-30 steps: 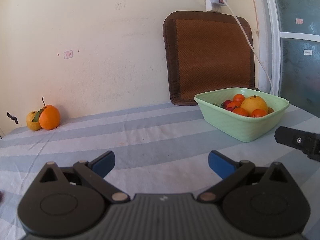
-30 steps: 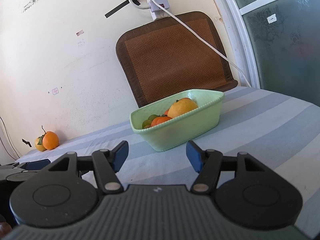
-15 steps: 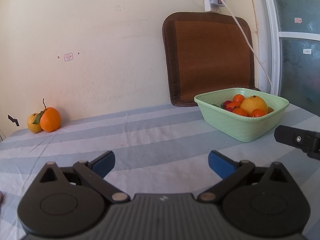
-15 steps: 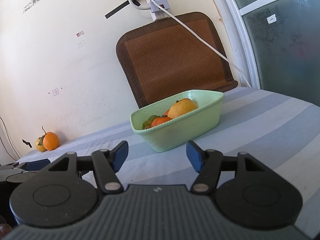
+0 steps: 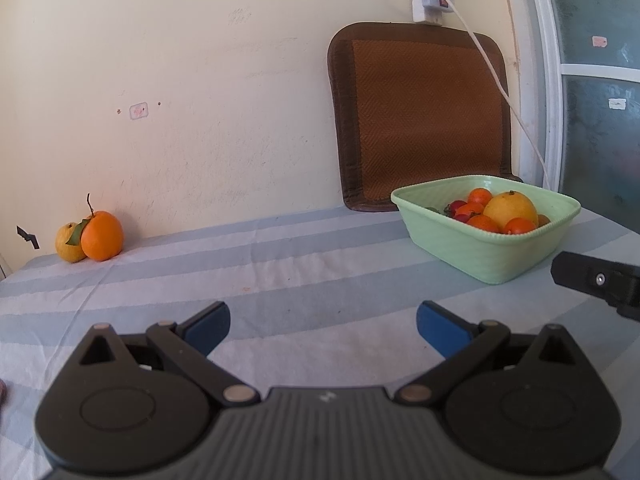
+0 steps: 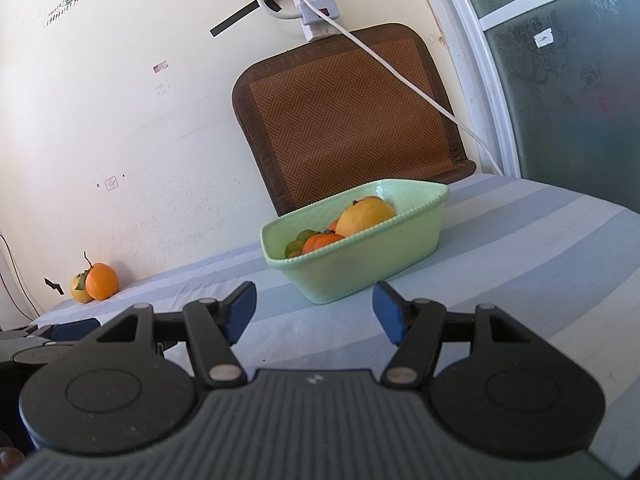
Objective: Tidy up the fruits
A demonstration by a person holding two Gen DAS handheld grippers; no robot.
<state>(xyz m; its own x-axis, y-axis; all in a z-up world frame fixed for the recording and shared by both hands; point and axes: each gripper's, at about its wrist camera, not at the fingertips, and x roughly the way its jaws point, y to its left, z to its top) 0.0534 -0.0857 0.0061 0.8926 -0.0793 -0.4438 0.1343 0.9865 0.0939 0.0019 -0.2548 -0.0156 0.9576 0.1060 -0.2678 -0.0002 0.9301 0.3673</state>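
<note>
A pale green basket (image 5: 492, 254) stands on the striped tablecloth at the right, holding a large yellow-orange fruit (image 5: 510, 209), small oranges and red fruits. In the right wrist view the basket (image 6: 360, 264) is straight ahead and also shows green grapes (image 6: 298, 242). An orange with stem and leaf (image 5: 101, 235) and a yellow fruit (image 5: 69, 243) sit against the wall at the far left; they also show in the right wrist view (image 6: 102, 281). My left gripper (image 5: 323, 330) is open and empty over the cloth. My right gripper (image 6: 314, 312) is open and empty just before the basket.
A brown woven mat (image 5: 424, 116) leans on the wall behind the basket. A white power strip with cable (image 6: 316, 20) hangs on the wall. A glass door (image 6: 568, 80) is at the right. The right gripper's tip (image 5: 596, 280) shows at the left view's right edge.
The left wrist view has shifted slightly, so the orange and yellow fruit appear a little to the right. Both grippers stay open and empty.
</note>
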